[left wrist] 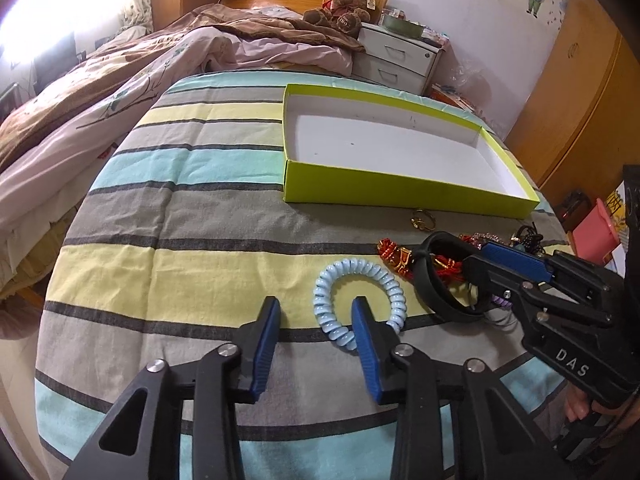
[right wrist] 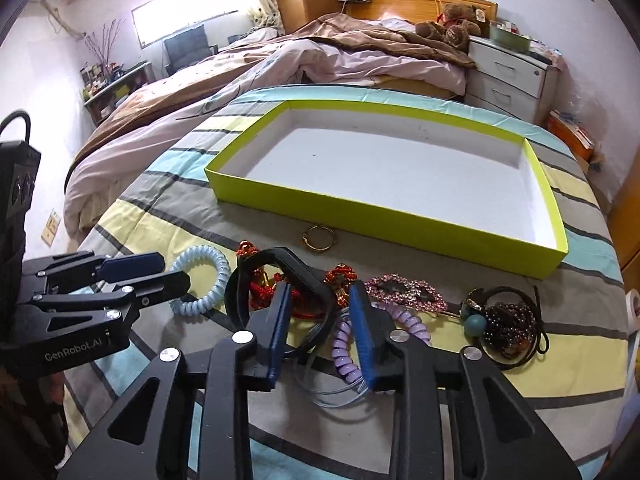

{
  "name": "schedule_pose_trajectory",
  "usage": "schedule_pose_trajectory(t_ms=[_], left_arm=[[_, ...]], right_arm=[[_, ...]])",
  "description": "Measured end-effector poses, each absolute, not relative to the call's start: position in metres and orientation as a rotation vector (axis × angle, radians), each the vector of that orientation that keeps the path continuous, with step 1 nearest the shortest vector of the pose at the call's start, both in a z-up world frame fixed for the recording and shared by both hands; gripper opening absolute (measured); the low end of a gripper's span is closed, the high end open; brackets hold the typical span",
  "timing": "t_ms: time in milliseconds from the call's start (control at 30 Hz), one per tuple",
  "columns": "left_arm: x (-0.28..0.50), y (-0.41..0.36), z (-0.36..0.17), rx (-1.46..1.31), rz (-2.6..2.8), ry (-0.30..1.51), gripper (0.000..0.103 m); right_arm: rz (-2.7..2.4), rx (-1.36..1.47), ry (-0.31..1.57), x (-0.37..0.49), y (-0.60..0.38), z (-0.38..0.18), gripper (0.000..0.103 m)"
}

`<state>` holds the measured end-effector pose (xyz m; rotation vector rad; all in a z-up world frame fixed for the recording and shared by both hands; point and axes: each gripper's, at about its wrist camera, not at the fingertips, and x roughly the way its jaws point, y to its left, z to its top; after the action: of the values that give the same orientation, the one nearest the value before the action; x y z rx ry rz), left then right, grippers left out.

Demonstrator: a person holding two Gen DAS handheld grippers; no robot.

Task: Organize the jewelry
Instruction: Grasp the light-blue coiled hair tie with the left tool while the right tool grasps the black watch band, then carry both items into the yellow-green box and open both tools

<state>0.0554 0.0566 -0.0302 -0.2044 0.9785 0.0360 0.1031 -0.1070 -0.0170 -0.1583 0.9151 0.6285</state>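
Jewelry lot on striped bedcover, lime-green tray (right wrist: 400, 220) lying empty behind.

Left gripper (left wrist: 316, 316): fingers apart, right finger inside the pale-blue coil band (left wrist: 360, 304), nothing pinched. Right gripper (right wrist: 320, 320): fingers apart, straddling the black bracelet (right wrist: 276, 276) and lilac coil band (right wrist: 346, 354). Red beaded piece (right wrist: 296, 292), pink rhinestone clip (right wrist: 404, 288) and dark bead tangle (right wrist: 508, 324) crowded alongside; gold ring (right wrist: 318, 237) lay just before the tray.

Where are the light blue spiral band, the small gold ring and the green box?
light blue spiral band (left wrist: 362, 276), left wrist view, top of coil.
gold ring (right wrist: 318, 237), right wrist view, on its hoop.
green box (right wrist: 360, 210), right wrist view, near wall.
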Motion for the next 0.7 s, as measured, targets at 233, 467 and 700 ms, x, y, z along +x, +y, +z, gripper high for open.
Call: schedule_pose_trajectory(t_ms=[233,467,700], left_arm=[[0.057,0.058,-0.031,-0.172,0.065,0.974,0.011],[0.053,0.060,-0.026,-0.187,0.048,0.953,0.010],[0.045,0.062,-0.015,-0.195,0.049,0.918,0.010]], right_arm=[[0.632,-0.153,0.918,0.100,-0.107,-0.017,0.015],[0.622,-0.091,0.896,0.099,-0.119,-0.011,0.014],[0.612,-0.014,0.862,0.096,-0.133,0.003,0.014]])
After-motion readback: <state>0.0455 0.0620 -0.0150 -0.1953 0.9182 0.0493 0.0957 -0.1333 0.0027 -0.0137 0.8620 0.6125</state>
